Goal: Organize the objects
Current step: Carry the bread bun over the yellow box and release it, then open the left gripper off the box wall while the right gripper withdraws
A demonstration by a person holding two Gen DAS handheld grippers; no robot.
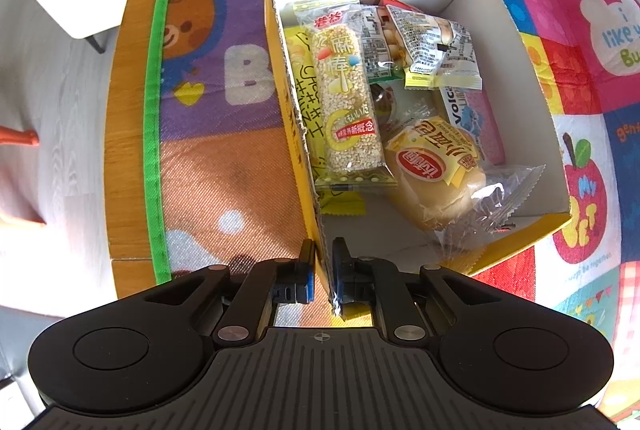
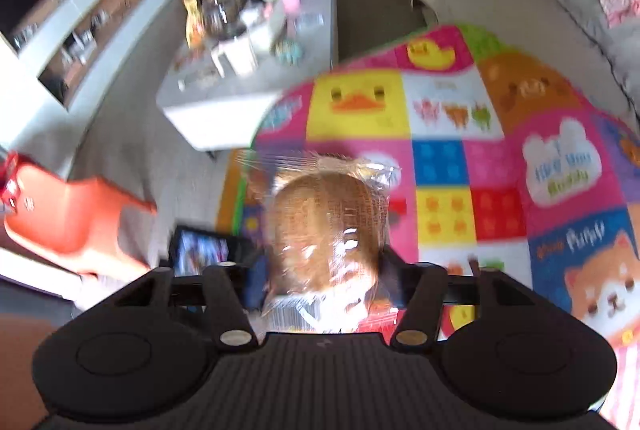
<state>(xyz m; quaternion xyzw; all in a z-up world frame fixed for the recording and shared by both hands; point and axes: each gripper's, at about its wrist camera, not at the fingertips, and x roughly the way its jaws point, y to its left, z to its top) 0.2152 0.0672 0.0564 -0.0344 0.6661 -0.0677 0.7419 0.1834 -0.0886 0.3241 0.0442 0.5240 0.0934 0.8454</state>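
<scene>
Between the right gripper's [image 2: 324,282] fingers, above the play mat [image 2: 452,165], sits a clamped wrapped bun [image 2: 328,226], seemingly light, squashy and slick-filmed, while the left gripper [image 1: 323,262] pinches the snack box's [image 1: 520,230] near wall.

The yellow cardboard box [image 1: 516,230] is open on top, so entry from above is free. Its left half is packed: a sesame bar packet [image 1: 350,101] lies along the left wall, with crumpled snack packets [image 1: 420,41] at the far end and a wrapped bun [image 1: 440,181] toward the near end. A bare strip of floor remains along the right wall. The left gripper [image 1: 323,262] straddles the near-left wall. Outside the box, the play mat [image 1: 208,157] lies open.
</scene>
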